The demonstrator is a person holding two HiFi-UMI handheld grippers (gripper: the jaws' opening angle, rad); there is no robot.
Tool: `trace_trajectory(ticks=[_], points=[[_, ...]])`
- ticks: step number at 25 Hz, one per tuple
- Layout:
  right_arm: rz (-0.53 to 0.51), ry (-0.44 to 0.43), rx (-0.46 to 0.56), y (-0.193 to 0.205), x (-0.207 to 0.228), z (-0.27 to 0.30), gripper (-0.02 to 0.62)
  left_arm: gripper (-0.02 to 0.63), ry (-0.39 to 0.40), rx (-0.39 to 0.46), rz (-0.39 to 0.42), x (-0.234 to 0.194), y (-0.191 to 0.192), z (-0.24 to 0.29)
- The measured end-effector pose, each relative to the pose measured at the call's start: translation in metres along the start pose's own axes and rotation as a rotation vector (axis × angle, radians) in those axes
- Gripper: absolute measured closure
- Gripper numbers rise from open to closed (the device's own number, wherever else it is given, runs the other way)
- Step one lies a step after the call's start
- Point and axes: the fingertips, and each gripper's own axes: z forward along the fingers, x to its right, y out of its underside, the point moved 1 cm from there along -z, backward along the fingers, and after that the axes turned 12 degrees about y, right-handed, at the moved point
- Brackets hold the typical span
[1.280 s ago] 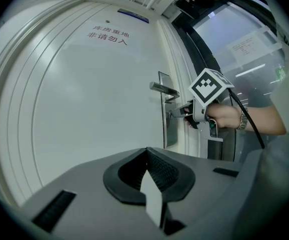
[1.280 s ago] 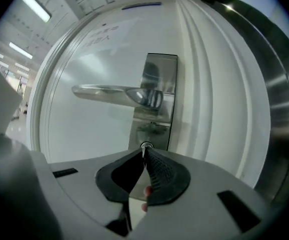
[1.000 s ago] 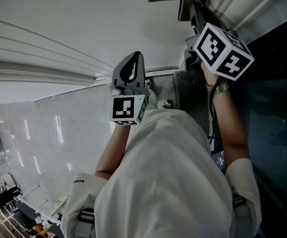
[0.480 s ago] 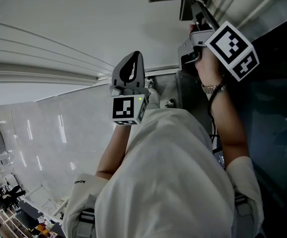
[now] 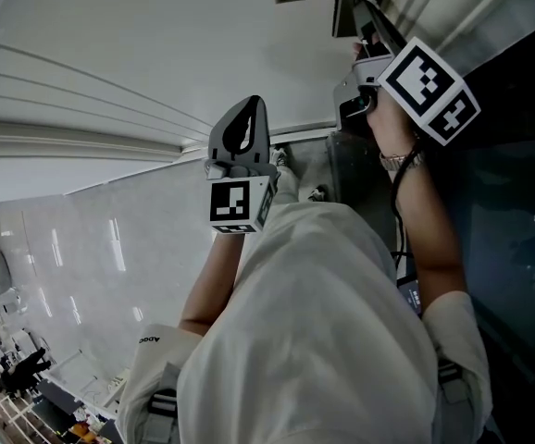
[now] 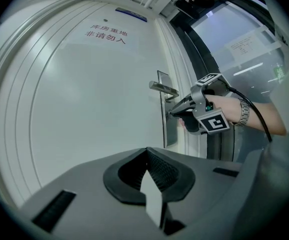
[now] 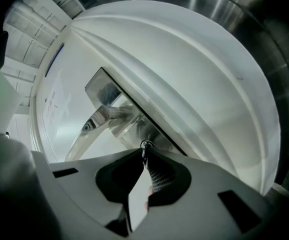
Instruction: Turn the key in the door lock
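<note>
In the right gripper view a small metal key (image 7: 145, 147) sticks in the steel lock plate (image 7: 115, 104), just below the lever handle (image 7: 97, 121) of the white door (image 6: 84, 99). My right gripper (image 7: 145, 156) is shut on the key's head, rolled to a slant. The left gripper view shows the right gripper (image 6: 173, 114) level at the plate (image 6: 170, 134), under the handle (image 6: 163, 88). My left gripper (image 6: 147, 151) is held back from the door, jaws together with nothing between them. The head view shows the left gripper (image 5: 253, 105) at the middle and the right gripper (image 5: 367, 15) at the top.
A dark glass panel (image 6: 244, 44) with a metal frame stands right of the door. The person's right forearm with a wristwatch (image 5: 399, 163) reaches up to the lock. A red printed notice (image 6: 106, 33) is on the door. Pale floor tiles (image 5: 82, 248) lie at left.
The right gripper has rolled on the spot at the lock; its marker cube has swung to the right in the head view. The left gripper has stayed where it was.
</note>
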Motion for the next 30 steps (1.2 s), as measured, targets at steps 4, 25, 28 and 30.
trace_trajectory(ticks=[4,25,28,30], points=[[-0.068,-0.015,0.001,0.002,-0.001,-0.001,0.578,0.6,-0.004,0.005,0.002,-0.001,-0.001,-0.003],[-1.513,0.128,0.291,0.012,-0.007,-0.025,0.46,0.6,-0.013,0.019,-0.018,-0.001,0.001,-0.016],[-1.717,0.157,0.342,0.013,-0.01,-0.023,0.46,0.6,-0.008,0.027,-0.013,0.001,-0.002,-0.015],[-1.81,0.154,0.329,0.017,-0.01,-0.019,0.46,0.6,-0.008,0.031,-0.014,0.001,-0.003,-0.015]])
